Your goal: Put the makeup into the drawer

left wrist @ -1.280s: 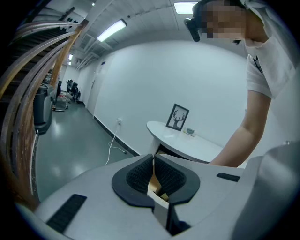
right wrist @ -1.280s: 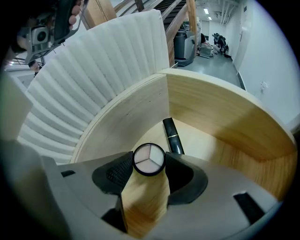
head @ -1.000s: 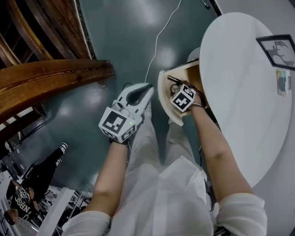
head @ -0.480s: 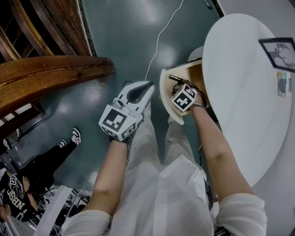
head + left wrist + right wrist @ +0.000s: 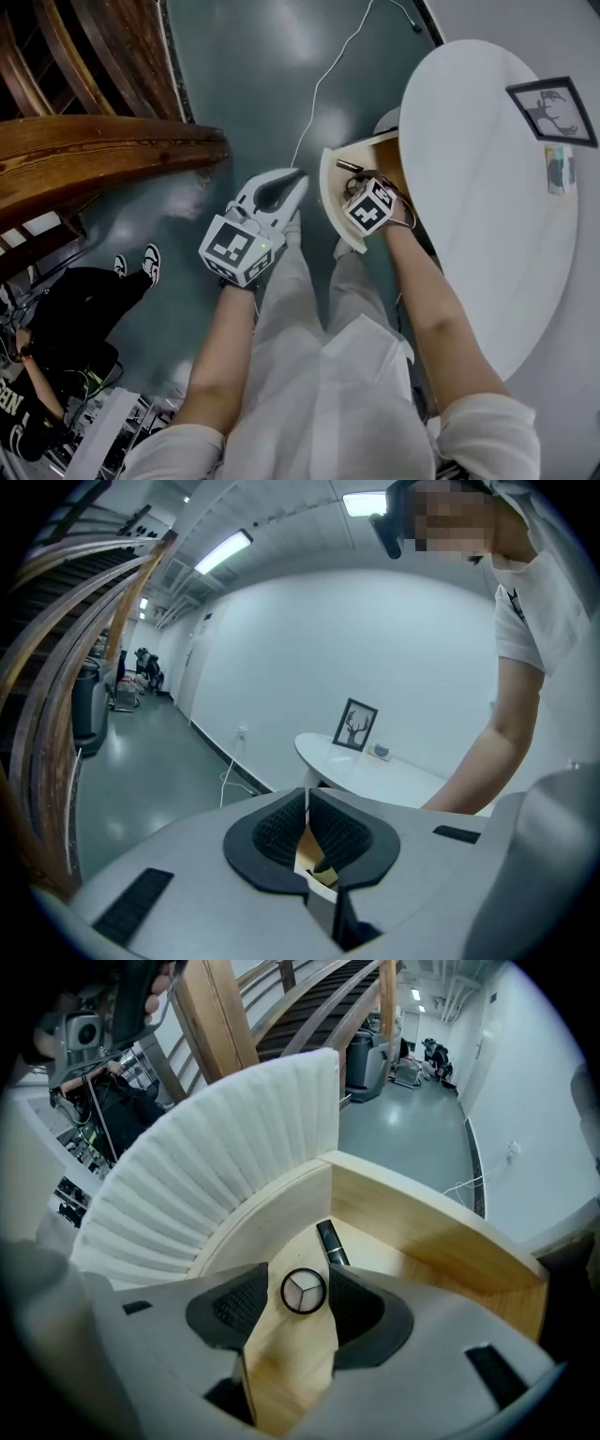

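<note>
The drawer (image 5: 330,202) stands pulled out from under the round white table (image 5: 487,187); it has a pale wood inside (image 5: 422,1232) and a white ribbed curved front (image 5: 216,1176). On its floor lie a round compact (image 5: 303,1290) and a black tube (image 5: 330,1241), which also shows as the tube (image 5: 349,165) in the head view. My right gripper (image 5: 298,1299) is down inside the drawer, open, its pads either side of the compact, which rests on the wood. My left gripper (image 5: 296,180) hangs left of the drawer front, shut and empty, with its pads (image 5: 281,829) meeting at the tip.
A framed deer picture (image 5: 551,111) and a small item (image 5: 560,169) sit on the table. A white cable (image 5: 323,84) runs across the dark green floor. A wooden stair railing (image 5: 94,150) lies to the left. A person in black (image 5: 56,328) crouches at lower left.
Both grippers have barely moved; the right one stays inside the drawer. The person at lower left has come further into view.
</note>
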The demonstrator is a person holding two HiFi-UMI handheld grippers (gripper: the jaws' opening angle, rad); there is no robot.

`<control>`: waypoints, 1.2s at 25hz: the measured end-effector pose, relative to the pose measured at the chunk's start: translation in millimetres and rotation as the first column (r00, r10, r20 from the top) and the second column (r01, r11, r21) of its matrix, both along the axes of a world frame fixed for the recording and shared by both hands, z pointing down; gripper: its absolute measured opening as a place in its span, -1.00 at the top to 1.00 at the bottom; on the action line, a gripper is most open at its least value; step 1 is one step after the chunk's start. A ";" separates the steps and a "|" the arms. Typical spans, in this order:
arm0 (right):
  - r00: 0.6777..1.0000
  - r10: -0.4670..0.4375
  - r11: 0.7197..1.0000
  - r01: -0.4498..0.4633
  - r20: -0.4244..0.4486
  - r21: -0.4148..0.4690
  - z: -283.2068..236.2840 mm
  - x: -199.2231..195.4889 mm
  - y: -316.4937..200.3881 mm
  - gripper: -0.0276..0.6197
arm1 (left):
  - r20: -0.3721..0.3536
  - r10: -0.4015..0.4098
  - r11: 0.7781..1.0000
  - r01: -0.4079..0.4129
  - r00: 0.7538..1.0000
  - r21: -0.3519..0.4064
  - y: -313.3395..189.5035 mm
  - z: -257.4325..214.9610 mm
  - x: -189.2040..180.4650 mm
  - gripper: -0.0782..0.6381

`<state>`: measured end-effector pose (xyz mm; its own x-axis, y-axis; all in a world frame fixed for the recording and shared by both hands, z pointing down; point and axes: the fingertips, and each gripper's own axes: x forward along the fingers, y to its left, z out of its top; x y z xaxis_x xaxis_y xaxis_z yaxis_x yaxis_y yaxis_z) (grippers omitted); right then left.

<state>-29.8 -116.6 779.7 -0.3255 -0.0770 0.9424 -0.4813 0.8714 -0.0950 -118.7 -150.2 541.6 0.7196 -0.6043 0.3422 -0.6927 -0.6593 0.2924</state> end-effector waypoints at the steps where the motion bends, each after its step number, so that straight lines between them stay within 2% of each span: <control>1: 1.000 0.002 1.000 -0.002 -0.001 0.005 -4.3 0.2 0.5 0.31 | 0.001 -0.002 1.000 0.002 1.000 0.004 0.5 -3.2 -0.7 0.71; 7: 0.999 0.033 0.999 -0.034 0.002 0.033 -29.8 -1.2 3.6 0.49 | -0.001 -0.016 0.999 0.016 1.000 0.028 1.3 -23.8 -6.3 0.71; 13: 0.998 0.056 0.997 -0.056 0.008 0.049 -61.7 -2.1 8.1 0.56 | -0.008 -0.036 0.998 0.037 0.999 0.050 2.1 -45.9 -12.7 0.71; 17: 0.992 0.102 0.993 -0.107 0.071 0.056 -97.4 -8.9 8.7 0.71 | -0.005 -0.043 0.997 0.044 0.999 0.070 0.9 -63.7 -18.0 0.71; 23: 0.971 0.163 0.973 -0.188 0.175 0.137 -166.9 -5.0 0.5 0.86 | 0.000 -0.044 0.993 0.044 0.999 0.110 0.5 -96.3 -24.0 0.71; 30: 0.922 0.225 0.920 -0.307 0.315 0.242 -251.2 25.3 -13.2 0.88 | -0.007 -0.045 0.983 0.045 0.999 0.177 -2.1 -142.8 -28.3 0.71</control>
